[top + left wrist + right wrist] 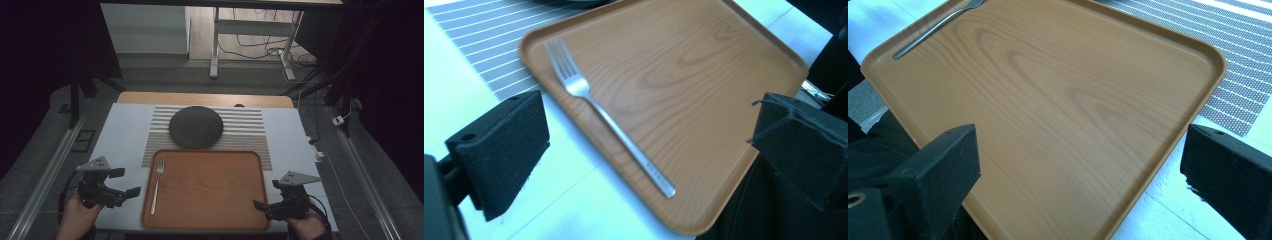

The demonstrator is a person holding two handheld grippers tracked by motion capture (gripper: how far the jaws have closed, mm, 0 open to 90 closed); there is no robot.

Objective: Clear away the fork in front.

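Inspection at this moment: nothing is yet in my grasp. The fork [157, 184] lies flat on the tray [210, 220], along its left edge, tines toward the far side and handle toward the near edge. The tray sits at the near edge of the table [125, 130], its far edge overlapping a striped placemat [250, 131]. A dark round plate [196, 126] rests on that mat, just beyond the tray's far edge. The plate and the remainder of the tray carry nothing.

Judgement: the work is at its start. The fork is untouched, and whatever setting of the tray, fork and plate is intended remains to be done.

Pose, left side: my left gripper [128, 182] hangs just off the tray's left edge, above the bare table, aimed at the fork. Its jaws stand wide apart; in the left gripper view the fork [610, 122] lies between them, farther off, with no contact.

Pose, right side: my right gripper [261, 204] sits at the tray's near right corner, pointing inward over the tray. Its jaws are likewise spread, holding nothing, and in the right gripper view the tray [1168, 55] lies ahead between them.

Both hands grip from the near edge, low and roughly level.
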